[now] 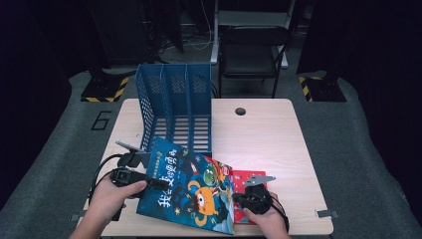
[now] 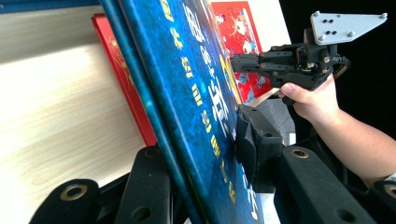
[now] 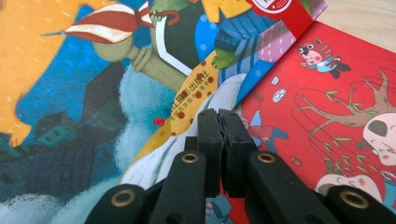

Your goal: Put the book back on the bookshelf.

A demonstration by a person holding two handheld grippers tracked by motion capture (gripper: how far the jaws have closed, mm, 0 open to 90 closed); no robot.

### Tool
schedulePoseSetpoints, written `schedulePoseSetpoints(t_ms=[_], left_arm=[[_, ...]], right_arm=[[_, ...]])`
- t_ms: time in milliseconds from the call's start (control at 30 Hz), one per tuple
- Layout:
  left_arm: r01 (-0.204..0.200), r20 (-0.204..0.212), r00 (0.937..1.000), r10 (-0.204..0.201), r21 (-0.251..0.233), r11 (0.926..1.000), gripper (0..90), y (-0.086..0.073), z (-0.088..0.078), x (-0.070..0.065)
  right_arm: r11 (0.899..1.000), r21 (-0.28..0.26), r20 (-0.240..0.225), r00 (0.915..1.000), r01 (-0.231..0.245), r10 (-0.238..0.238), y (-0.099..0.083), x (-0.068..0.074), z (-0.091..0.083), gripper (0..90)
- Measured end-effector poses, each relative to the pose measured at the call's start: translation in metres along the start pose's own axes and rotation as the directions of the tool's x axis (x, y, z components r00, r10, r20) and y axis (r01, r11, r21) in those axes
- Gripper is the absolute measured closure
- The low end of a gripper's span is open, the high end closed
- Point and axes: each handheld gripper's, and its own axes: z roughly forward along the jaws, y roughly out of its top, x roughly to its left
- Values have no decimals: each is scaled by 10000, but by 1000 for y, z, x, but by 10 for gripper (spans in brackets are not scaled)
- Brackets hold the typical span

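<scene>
Two books in play, one on the other: a blue picture book (image 1: 194, 189) lying across a red book (image 1: 243, 179) at the near edge of the worktop (image 1: 268, 144), right in front of a blue three-slot file rack (image 1: 174, 94). Left claw (image 1: 161, 184) clamped on the blue book's left edge, one pad under, one pressed on the cover. That side raised off the wood, the right side down on the red cover, so the book slopes. Right claw (image 3: 218, 114) closed on nothing, tips at the blue book's right edge where it overlaps the red one; touching or just above, hard to tell.

Step in hand, by the look of it: lifting the top book off the stack and tipping it upright for filing. About a third done: gripped and tilted, not yet vertical, not yet clear of the red book.

Next: more lift and roll from the left wrist to stand the book on edge, then a carry forward into an empty slot, spine lined up with the dividers. Closed right claw useful as a steadying stop at the free edge. Main risk: cover slipping in a one-sided grip.
</scene>
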Motion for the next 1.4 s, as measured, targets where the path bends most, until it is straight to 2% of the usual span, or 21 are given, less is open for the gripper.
schedulePoseSetpoints(t_ms=[133, 167, 233, 300, 367, 400, 433, 600, 667, 800, 867, 900, 933, 1000, 1133, 1167, 1200, 1233, 1267, 1367, 1400], left_arm=[[-15, -135, 9999, 13, -107, 9999, 683, 3, -2, -5], [-37, -36, 10000, 37, 1, 10000, 684, 4, -3, -5], [-44, -188, 9998, 43, -53, 10000, 685, 4, -3, -7], [-32, -141, 9999, 33, 80, 10000, 685, 6, -5, -7], [-56, -209, 9998, 57, 63, 10000, 688, 7, -5, -8], [-61, -152, 9999, 64, 172, 9998, 689, 8, -7, -8], [-54, -304, 9995, 57, 87, 9999, 689, 9, -7, -10], [-145, -367, 9992, 163, 504, 9986, 688, 13, -10, -12], [-208, -543, 9982, 241, 604, 9980, 687, 14, -11, -14], [-294, -596, 9976, 345, 842, 9960, 688, 18, -13, -19], [-343, -826, 9957, 415, 865, 9957, 687, 21, -13, -24], [-430, -793, 9955, 515, 1050, 9935, 687, 23, -14, -25], [-368, -968, 9942, 462, 970, 9946, 687, 24, -14, -28], [-539, -977, 9930, 668, 1298, 9901, 687, 28, -16, -32], [-696, -1285, 9877, 892, 1500, 9862, 687, 34, -16, -43], [-742, -1183, 9885, 944, 1649, 9835, 688, 36, -17, -45], [-805, -1326, 9859, 1018, 1575, 9842, 691, 37, -16, -48], [-777, -1251, 9872, 990, 1648, 9833, 691, 38, -16, -49], [-876, -1338, 9849, 1103, 1651, 9824, 693, 39, -16, -52], [-813, -1372, 9851, 1040, 1621, 9834, 699, 42, -15, -57], [-940, -1334, 9839, 1191, 1807, 9790, 699, 44, -16, -57]], right_arm=[[10000, -1, -72, 9999, -97, 97, 0, 2, 1, 881], [9999, -21, -68, 9999, -115, 115, 1, 2, 1, 882], [10000, -1, -72, 9999, -83, 83, 1, 2, 2, 884], [10000, -58, -119, 9999, -46, 45, 1, 2, 3, 886], [9996, 52, -141, 9995, -286, 286, 2, 5, 3, 886], [9999, -40, -178, 9998, -114, 113, 2, 4, 4, 886], [9999, -40, -178, 9998, -114, 113, 2, 4, 4, 886], [9997, 8, -215, 9994, -256, 256, 3, 7, 5, 886], [9999, -10, -228, 9997, -113, 112, 4, 6, 6, 886], [10000, -49, -224, 9997, -84, 83, 4, 8, 7, 887], [10000, -34, -193, 9998, -68, 67, 5, 9, 8, 886], [10000, -57, -261, 9997, -15, 13, 5, 9, 9, 886], [9999, -22, -258, 9996, -123, 123, 5, 11, 9, 886], [10000, -18, -215, 9998, -46, 45, 6, 10, 9, 886], [10000, -36, -341, 9994, -2, 1, 7, 11, 10, 885], [10000, -42, -338, 9994, -6, 5, 7, 11, 10, 885], [9999, -161, -317, 9995, 8, -13, 6, 11, 11, 886], [9999, -161, -317, 9995, 8, -13, 6, 11, 11, 886], [9999, -163, -312, 9995, -5, -1, 6, 12, 11, 886], [9999, -159, -321, 9995, 11, -16, 6, 12, 12, 886], [9999, -102, -361, 9993, 15, -19, 6, 12, 11, 885]])
